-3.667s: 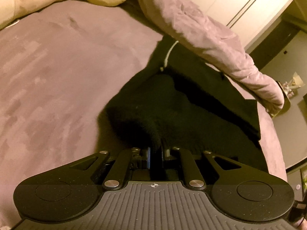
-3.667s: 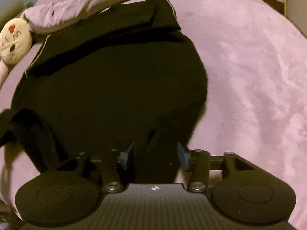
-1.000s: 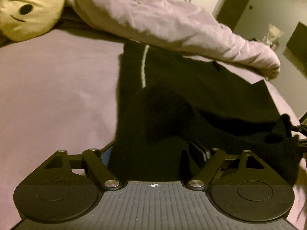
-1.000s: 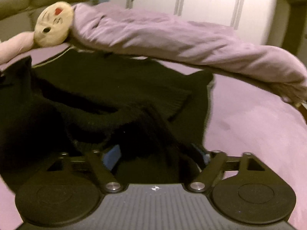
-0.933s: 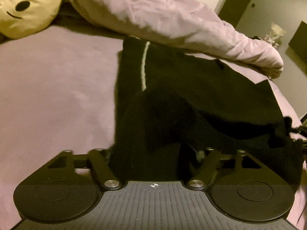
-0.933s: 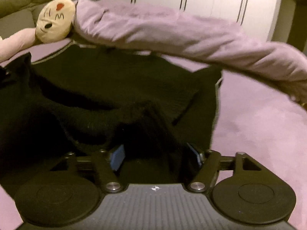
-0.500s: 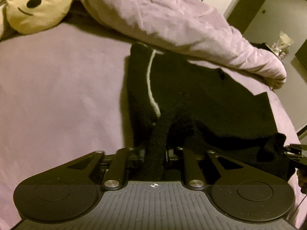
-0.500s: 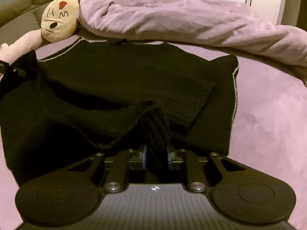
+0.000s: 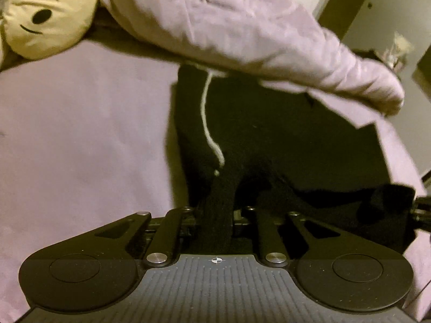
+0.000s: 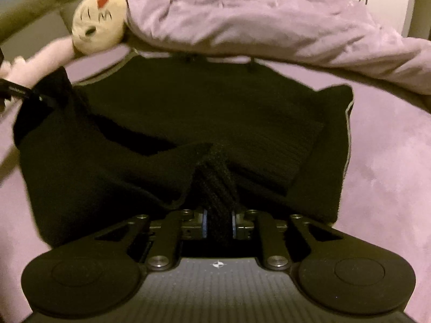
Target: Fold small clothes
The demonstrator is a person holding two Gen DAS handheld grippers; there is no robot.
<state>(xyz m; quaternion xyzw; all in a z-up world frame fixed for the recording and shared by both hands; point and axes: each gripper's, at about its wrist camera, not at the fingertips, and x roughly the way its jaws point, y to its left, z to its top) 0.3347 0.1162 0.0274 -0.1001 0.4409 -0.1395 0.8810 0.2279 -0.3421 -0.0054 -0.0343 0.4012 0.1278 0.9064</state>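
Bed (image 9: pixel 80 134) — sweater (image 10: pixel 215 107) (black), duvet (image 10: pixel 269 27)

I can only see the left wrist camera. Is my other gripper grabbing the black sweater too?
Observer: Yes. On the right gripper the fingers are closing, with a bunched fold of the black sweater pressed between them.
Operator: Is there a stripe on that side too?
Observer: Yes, a pale stripe runs down its right edge.
Operator: What's behind the plush toy?
Observer: What looks like a sofa.
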